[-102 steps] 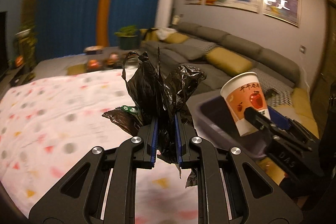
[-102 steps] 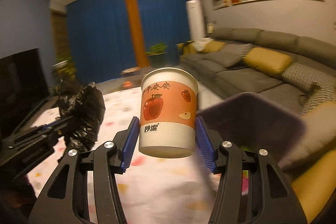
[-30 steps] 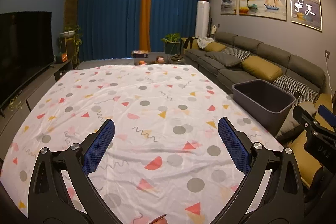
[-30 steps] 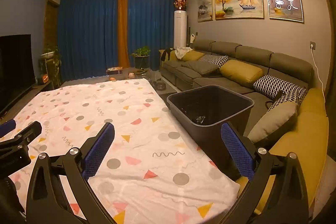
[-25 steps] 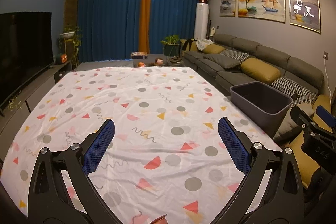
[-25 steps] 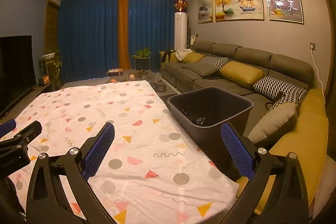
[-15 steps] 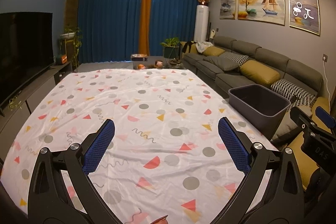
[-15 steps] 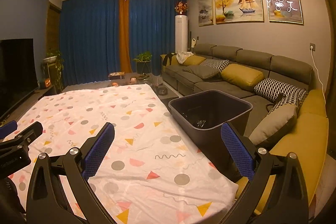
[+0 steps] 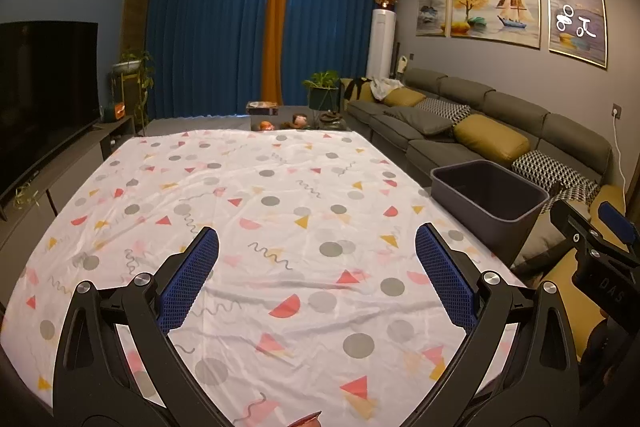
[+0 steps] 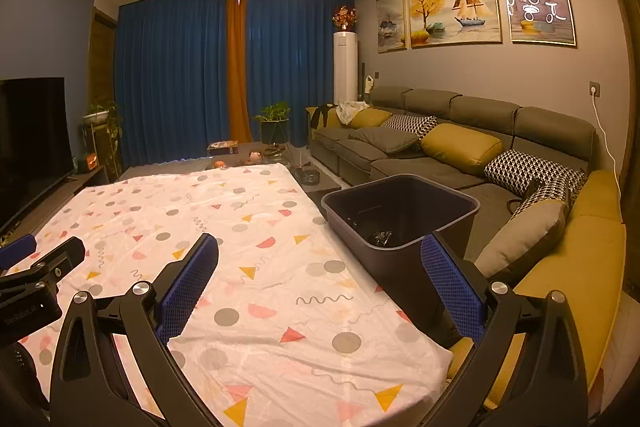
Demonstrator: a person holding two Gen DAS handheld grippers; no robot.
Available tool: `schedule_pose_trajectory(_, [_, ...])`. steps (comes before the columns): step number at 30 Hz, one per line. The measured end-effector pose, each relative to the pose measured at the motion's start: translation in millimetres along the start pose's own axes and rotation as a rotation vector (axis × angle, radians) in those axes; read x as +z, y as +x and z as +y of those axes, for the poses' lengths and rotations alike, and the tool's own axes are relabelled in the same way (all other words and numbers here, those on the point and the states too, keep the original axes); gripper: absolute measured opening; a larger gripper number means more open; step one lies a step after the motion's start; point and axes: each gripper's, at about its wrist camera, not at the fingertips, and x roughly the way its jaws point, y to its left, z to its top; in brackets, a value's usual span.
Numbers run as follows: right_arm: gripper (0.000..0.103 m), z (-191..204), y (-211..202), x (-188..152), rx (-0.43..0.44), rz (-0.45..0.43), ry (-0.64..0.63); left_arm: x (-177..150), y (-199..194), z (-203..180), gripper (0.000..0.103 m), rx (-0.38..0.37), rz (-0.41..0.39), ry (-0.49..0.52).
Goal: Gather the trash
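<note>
Two grippers, one bin, one covered table.

Left gripper (image 9: 316,255) and right gripper (image 10: 320,259) both hover spread wide, grasping nothing, over the patterned tablecloth (image 9: 256,187). One dark bin (image 10: 400,211) stands beside the table's right edge, crumpled black trash (image 10: 382,237) inside.

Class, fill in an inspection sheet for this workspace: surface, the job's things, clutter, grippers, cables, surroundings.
Surface: patterned cloth, wrinkled, nothing lying on it.
Job's things: dark bin at the cloth's right edge, something dark and crumpled inside.
Clutter: nothing seen.
Grippers: left gripper open, empty; right gripper open, empty.
Cables: white cord hanging from a wall socket behind the sofa.
Surroundings: television, blue curtains, wall pictures.
</note>
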Motion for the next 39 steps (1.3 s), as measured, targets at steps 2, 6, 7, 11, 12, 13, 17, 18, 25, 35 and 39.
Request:
schedule_pose_trajectory(2, [0.098,0.3,-1.0,1.0,0.000,-0.002,0.000,0.2,0.3,-0.1,0.097,-0.001,0.000,0.000])
schedule_pose_trajectory(6, [0.098,0.3,-1.0,1.2,0.001,-0.002,0.001,0.3,0.4,0.0,0.097,-0.001,0.000,0.000])
schedule_pose_trajectory(7, [0.098,0.3,-1.4,1.1,0.002,-0.003,0.001,0.3,0.6,-0.1,0.097,0.000,0.000,-0.001])
schedule_pose_trajectory(11, [0.098,0.5,-2.3,1.1,0.002,-0.004,0.001,-0.2,0.7,-0.7,0.097,-0.003,0.001,-0.001])
schedule_pose_trajectory(12, [0.098,0.2,-2.1,1.3,0.002,-0.004,0.002,-0.2,0.7,-0.7,0.097,-0.003,0.001,-0.001])
schedule_pose_trajectory(13, [0.098,0.2,-2.4,1.3,0.004,-0.005,0.002,-0.4,0.4,-1.1,0.097,-0.003,0.001,-0.001])
schedule_pose_trajectory(17, [0.098,-0.1,-1.8,1.2,0.003,-0.003,0.002,-0.8,0.3,-1.6,0.097,-0.004,0.002,-0.001])
schedule_pose_trajectory(18, [0.098,0.2,-2.2,1.3,0.003,-0.002,0.003,-0.9,0.1,-1.9,0.097,-0.003,0.001,0.000])
schedule_pose_trajectory(25, [0.098,-0.5,-2.2,1.7,0.004,-0.003,0.004,-1.1,0.4,-2.9,0.097,-0.007,0.001,0.000])
schedule_pose_trajectory(35, [0.098,-0.1,-2.9,3.9,0.004,-0.007,0.010,-1.4,1.0,-5.8,0.097,-0.015,0.000,-0.003])
schedule_pose_trajectory(39, [0.098,0.5,-3.0,4.2,0.005,-0.006,0.011,-0.5,0.4,-4.8,0.097,-0.019,0.000,-0.001])
